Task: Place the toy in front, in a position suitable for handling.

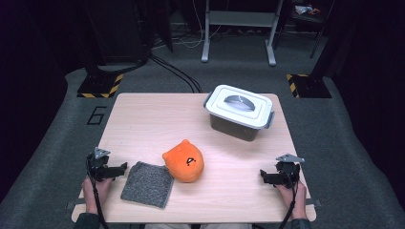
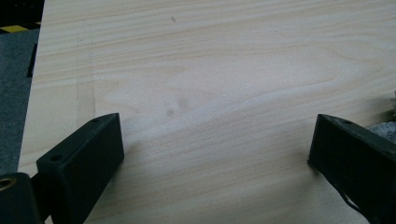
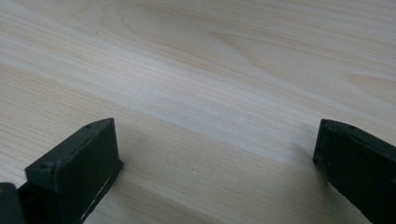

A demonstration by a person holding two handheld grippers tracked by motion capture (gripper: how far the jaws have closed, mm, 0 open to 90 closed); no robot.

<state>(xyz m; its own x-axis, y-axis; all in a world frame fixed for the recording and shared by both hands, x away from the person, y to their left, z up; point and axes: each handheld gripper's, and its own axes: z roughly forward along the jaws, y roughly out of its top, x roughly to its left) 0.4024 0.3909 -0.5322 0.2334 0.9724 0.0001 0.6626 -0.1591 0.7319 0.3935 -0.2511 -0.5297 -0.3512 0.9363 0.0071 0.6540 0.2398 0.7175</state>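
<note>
The orange plush toy [image 1: 184, 161] sits near the table's [image 1: 143, 119] front edge, touching the grey cloth [image 1: 147, 184] on its left. It looks soft, light and squashy, best pinched across its rounded body. The left gripper [image 1: 119, 168], beside the cloth, and the right gripper [image 1: 264, 176], well apart from the toy, both stand spread and empty.

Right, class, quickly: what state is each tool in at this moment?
Left tool: open, holding nothing, beside the grey cloth.
Right tool: open, holding nothing.
</note>
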